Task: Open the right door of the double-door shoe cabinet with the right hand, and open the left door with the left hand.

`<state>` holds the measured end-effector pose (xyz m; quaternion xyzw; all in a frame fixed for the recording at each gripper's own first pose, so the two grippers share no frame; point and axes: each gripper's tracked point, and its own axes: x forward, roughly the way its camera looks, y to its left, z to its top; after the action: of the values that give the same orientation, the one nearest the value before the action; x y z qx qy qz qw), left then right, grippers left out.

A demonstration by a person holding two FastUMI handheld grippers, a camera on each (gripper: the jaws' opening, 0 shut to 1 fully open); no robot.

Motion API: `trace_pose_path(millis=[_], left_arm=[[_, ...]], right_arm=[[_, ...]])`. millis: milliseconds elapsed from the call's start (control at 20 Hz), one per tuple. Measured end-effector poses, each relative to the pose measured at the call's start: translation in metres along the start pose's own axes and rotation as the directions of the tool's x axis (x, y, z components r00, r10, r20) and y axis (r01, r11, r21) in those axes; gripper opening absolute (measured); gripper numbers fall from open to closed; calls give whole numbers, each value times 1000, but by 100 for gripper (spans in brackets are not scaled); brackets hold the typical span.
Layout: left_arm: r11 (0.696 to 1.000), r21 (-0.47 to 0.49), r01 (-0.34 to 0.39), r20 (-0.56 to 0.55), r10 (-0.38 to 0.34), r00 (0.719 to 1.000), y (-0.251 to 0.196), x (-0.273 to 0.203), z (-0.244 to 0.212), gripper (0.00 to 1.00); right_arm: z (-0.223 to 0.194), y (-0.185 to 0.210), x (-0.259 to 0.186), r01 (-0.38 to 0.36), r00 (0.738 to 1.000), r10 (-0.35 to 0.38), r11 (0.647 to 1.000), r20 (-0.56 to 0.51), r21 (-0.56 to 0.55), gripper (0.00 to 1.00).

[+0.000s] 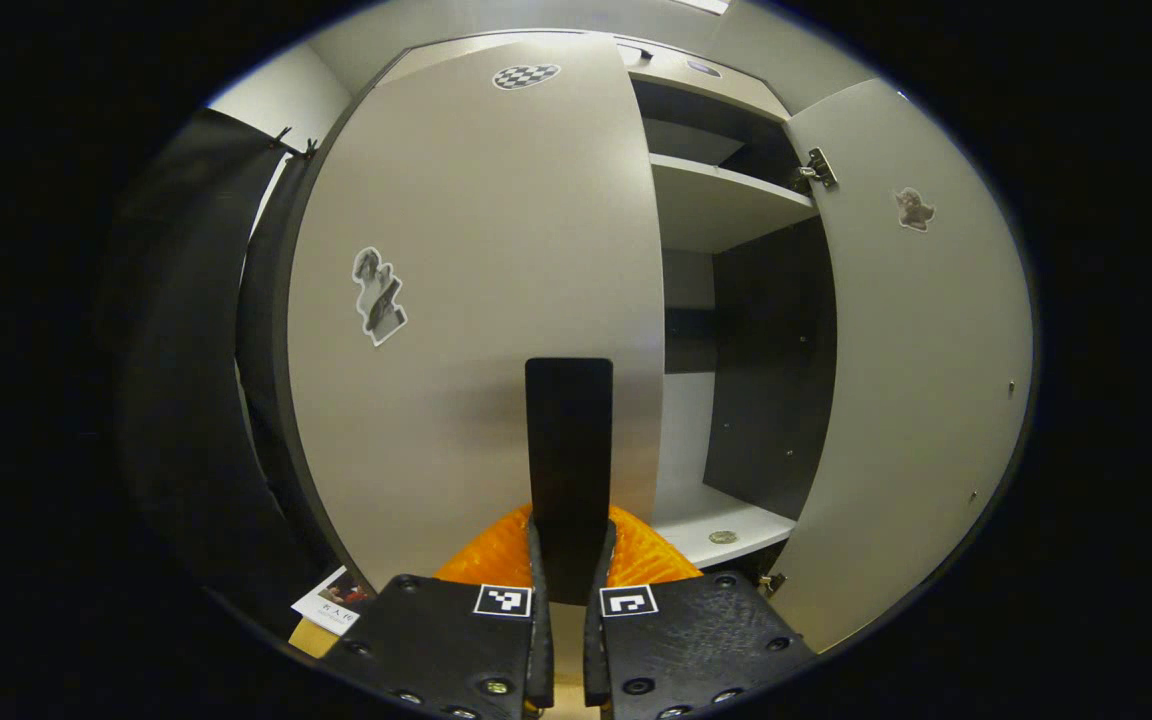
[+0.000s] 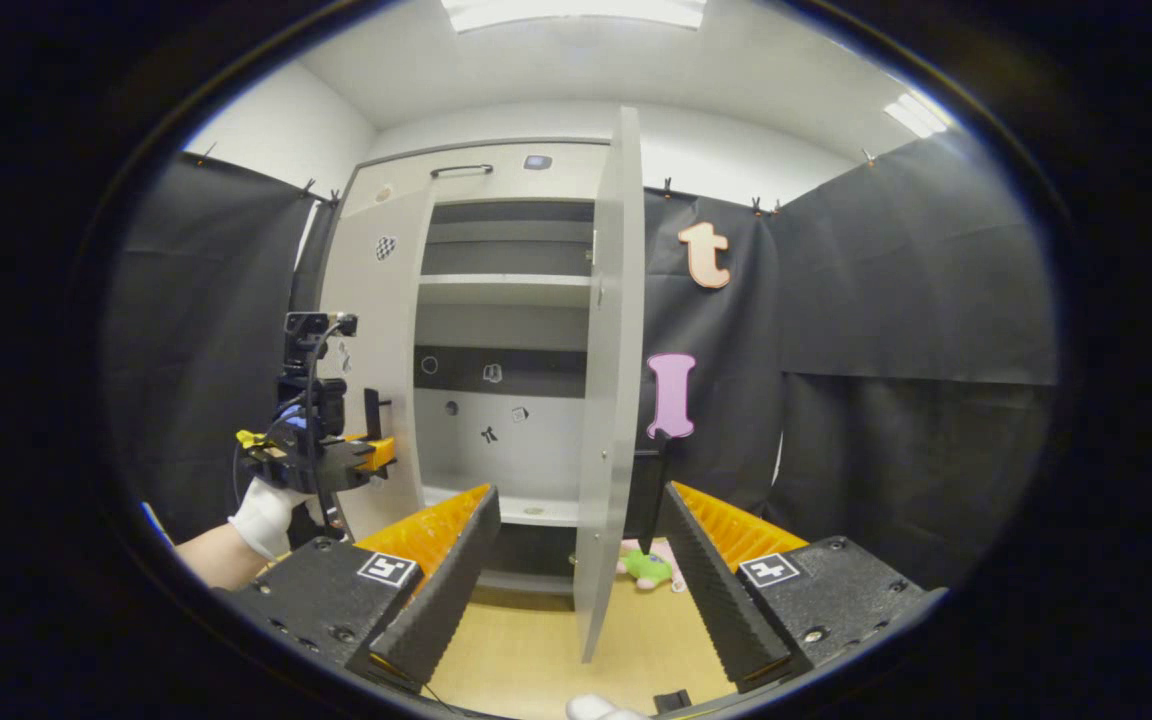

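Meanwhile, left tool (image 1: 569,440) against left door (image 1: 476,300)

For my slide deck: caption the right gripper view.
Open right gripper faces the swung-out right door; left gripper works at the left door.

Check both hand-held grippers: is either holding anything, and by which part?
The left hand-held gripper clamps the left door's black handle. The right hand-held gripper is open, holding nothing.
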<state>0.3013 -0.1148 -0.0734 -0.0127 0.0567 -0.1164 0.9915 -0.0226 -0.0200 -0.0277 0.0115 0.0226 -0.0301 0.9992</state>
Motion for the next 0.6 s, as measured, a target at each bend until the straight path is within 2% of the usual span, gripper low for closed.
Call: trace_pose_path(millis=[550,600], left_arm=[[999,5,-42,5,42,999,30,-54,-3,10],[999,-7,-36,8,36,999,32,-62,-1,6]], right_arm=[[-3,22,-13,-55,998,55,998,20,-9,100],[-4,24,-14,-60,998,60,998,18,-9,100]])
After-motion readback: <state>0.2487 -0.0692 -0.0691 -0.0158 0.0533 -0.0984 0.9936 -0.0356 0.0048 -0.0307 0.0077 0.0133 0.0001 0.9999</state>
